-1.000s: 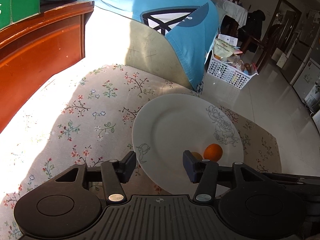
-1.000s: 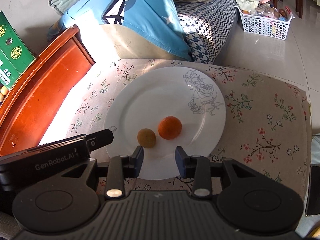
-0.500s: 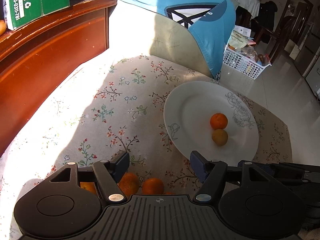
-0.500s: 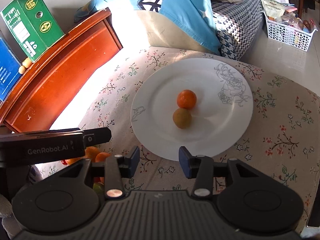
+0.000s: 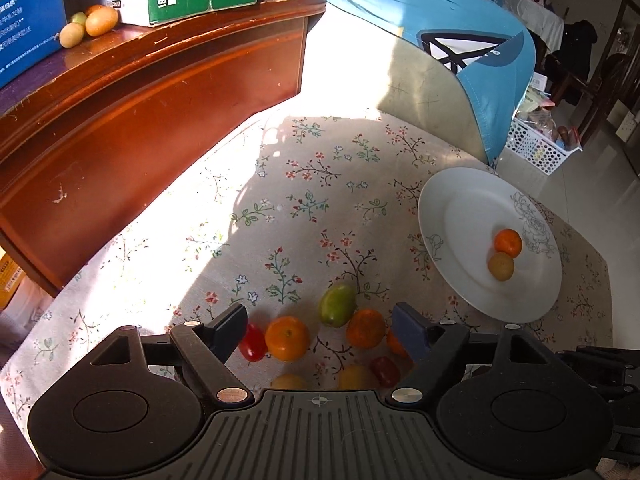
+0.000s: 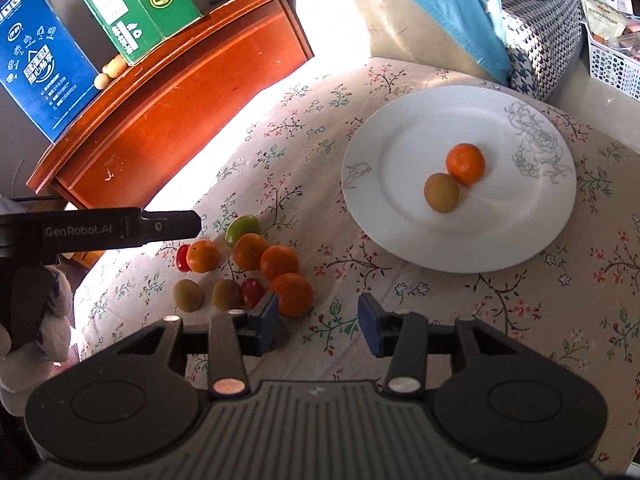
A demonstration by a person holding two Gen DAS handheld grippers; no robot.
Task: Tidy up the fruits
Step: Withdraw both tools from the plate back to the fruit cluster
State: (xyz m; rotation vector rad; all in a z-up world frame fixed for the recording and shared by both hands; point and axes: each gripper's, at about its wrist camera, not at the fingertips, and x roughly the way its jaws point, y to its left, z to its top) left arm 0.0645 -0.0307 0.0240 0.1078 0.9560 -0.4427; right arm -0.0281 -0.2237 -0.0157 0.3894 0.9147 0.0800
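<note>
A white plate (image 6: 400, 152) (image 5: 452, 216) on the floral cloth holds an orange (image 6: 465, 163) (image 5: 508, 243) and a brownish-yellow fruit (image 6: 441, 192) (image 5: 500, 266). A pile of loose fruit lies left of the plate: several oranges (image 6: 279, 262) (image 5: 287, 338), a green fruit (image 6: 241, 229) (image 5: 337, 305), red ones (image 6: 183, 257) (image 5: 252, 342) and brownish ones (image 6: 187, 295). My left gripper (image 5: 320, 332) is open and empty, hovering over the pile. My right gripper (image 6: 318, 324) is open and empty, just right of the pile. The left gripper's side shows in the right wrist view (image 6: 120, 228).
A red-brown wooden cabinet (image 6: 180, 92) (image 5: 140, 120) borders the cloth at the back left, carrying green (image 6: 132, 4) and blue boxes (image 6: 44, 64) and small fruits (image 5: 90, 24). A blue-covered cushion (image 5: 460, 52) stands behind. A white basket (image 6: 612, 64) sits on the floor.
Both grippers have pulled back and left from the plate. The fruit pile has come into view under the left gripper. Both stay open and empty.
</note>
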